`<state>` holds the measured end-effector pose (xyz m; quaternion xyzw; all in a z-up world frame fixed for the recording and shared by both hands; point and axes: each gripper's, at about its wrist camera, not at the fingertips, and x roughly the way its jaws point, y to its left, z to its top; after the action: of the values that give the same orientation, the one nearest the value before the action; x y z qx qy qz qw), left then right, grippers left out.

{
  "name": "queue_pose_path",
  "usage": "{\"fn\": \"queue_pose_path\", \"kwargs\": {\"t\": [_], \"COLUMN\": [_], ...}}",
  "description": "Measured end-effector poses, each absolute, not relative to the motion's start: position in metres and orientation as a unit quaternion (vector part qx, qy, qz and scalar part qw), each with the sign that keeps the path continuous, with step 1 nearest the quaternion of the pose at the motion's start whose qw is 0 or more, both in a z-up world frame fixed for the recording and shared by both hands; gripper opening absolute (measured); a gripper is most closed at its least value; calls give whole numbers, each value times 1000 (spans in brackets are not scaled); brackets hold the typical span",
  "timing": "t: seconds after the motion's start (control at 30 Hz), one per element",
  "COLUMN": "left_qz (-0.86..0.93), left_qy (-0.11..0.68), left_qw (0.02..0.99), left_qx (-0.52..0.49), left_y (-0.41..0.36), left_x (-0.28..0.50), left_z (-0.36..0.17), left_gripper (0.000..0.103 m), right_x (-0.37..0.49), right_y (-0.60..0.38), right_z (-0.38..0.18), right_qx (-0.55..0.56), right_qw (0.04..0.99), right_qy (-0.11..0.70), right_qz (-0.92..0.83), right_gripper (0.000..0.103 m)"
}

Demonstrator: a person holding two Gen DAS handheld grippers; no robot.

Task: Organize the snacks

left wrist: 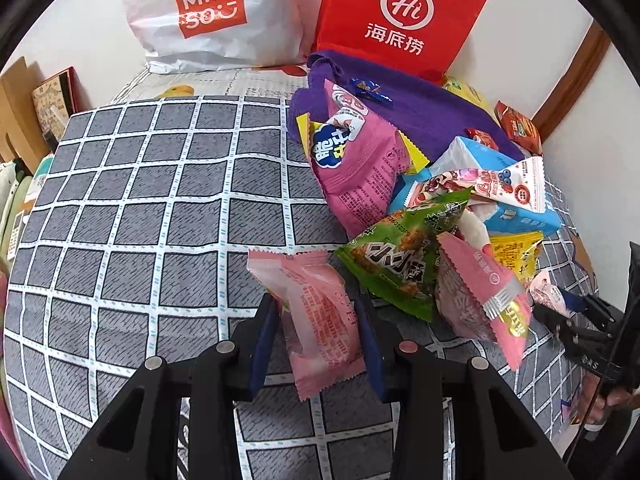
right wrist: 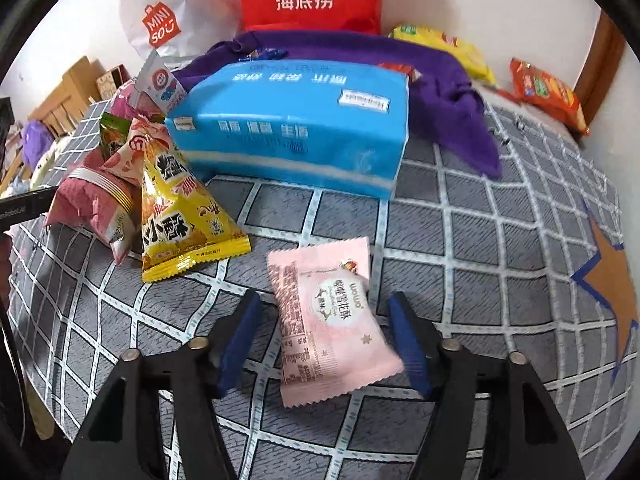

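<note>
1. The left tongs (left wrist: 316, 320) pinch a pink packet (left wrist: 320, 320), lifted over the bare left part of the bed (left wrist: 140, 200), likely to start a sorted spot clear of the pile (left wrist: 420, 208).
2. The pile crowds the bed's right side, against a purple cloth (left wrist: 432, 108) near the far edge.
3. The right tongs (right wrist: 326, 340) stand spread around a pale pink packet (right wrist: 332, 320) lying flat on the bed; whether a pad touches it is unclear.

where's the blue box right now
In the right wrist view the blue box sits at upper centre on the checked cloth, against the purple cloth, with the yellow triangular snack pack at its left.
</note>
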<state>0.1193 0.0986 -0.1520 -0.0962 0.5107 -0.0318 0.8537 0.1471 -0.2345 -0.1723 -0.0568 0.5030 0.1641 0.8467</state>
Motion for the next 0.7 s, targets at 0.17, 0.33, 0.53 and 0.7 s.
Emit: {"fn": "queue_pose_path", "kwargs": {"t": [0.17, 0.33, 0.53, 0.7], "left_qz": [-37, -59, -81, -114], "left_qy": [505, 496, 475, 459], "left_qw": [857, 860, 873, 879], "left_qx": [-97, -106, -76, -65], "left_y": [99, 92, 67, 46], "left_x": [115, 114, 119, 128], "left_z": [-142, -124, -91, -66], "left_gripper": [37, 37, 37, 37], "right_x": [142, 135, 134, 138], "right_y": [-244, -250, -259, -260], "right_z": [-164, -150, -120, -96], "right_qx": [-35, -22, 3, 10], "right_qw": [857, 867, 884, 899], "right_qy": [490, 476, 446, 416], "right_qz": [156, 147, 136, 136], "right_gripper": [38, 38, 38, 38]}}
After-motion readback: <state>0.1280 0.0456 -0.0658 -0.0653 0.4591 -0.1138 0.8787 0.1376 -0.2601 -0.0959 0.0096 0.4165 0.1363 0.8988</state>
